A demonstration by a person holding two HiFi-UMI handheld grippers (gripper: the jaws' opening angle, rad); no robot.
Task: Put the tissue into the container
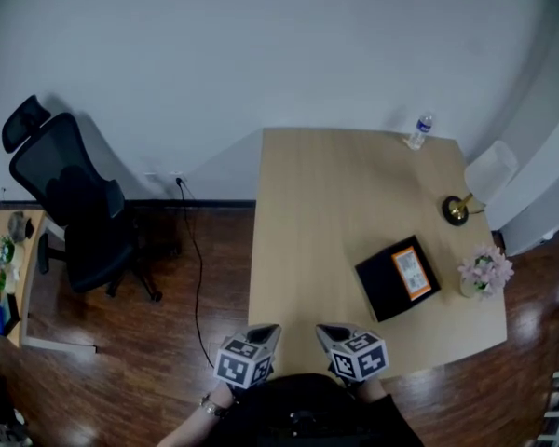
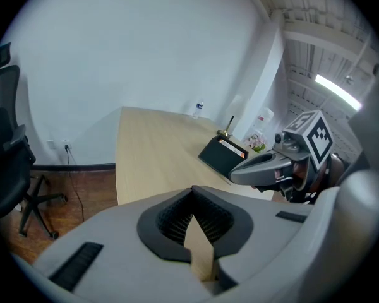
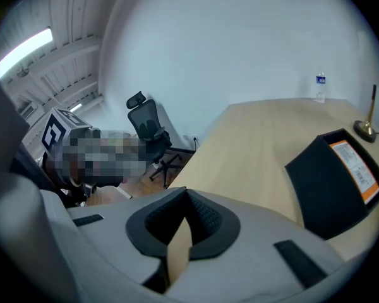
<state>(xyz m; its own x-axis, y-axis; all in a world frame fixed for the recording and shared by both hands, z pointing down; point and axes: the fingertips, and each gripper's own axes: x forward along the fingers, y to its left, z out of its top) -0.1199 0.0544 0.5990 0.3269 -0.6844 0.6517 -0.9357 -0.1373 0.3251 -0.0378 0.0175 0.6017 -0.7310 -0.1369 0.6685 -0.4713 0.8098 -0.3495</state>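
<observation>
A flat black box [image 1: 398,277] with an orange-edged label lies on the right half of the light wooden table [image 1: 326,194]. I see it too in the left gripper view [image 2: 224,155] and the right gripper view [image 3: 338,182]. No loose tissue shows in any view. My left gripper [image 1: 265,329] and right gripper [image 1: 328,331] hang side by side over the table's near edge, close to my body. Both are well short of the box. The left gripper's [image 2: 192,191] jaws are together with nothing between them. The right gripper [image 3: 186,194] is likewise shut and empty.
A water bottle [image 1: 420,130] stands at the far right corner. A brass pen stand [image 1: 456,209] and a small vase of pink flowers [image 1: 484,271] sit along the right edge. A white chair [image 1: 491,170] is beyond it. A black office chair [image 1: 74,203] and a cable [image 1: 196,268] are on the floor at left.
</observation>
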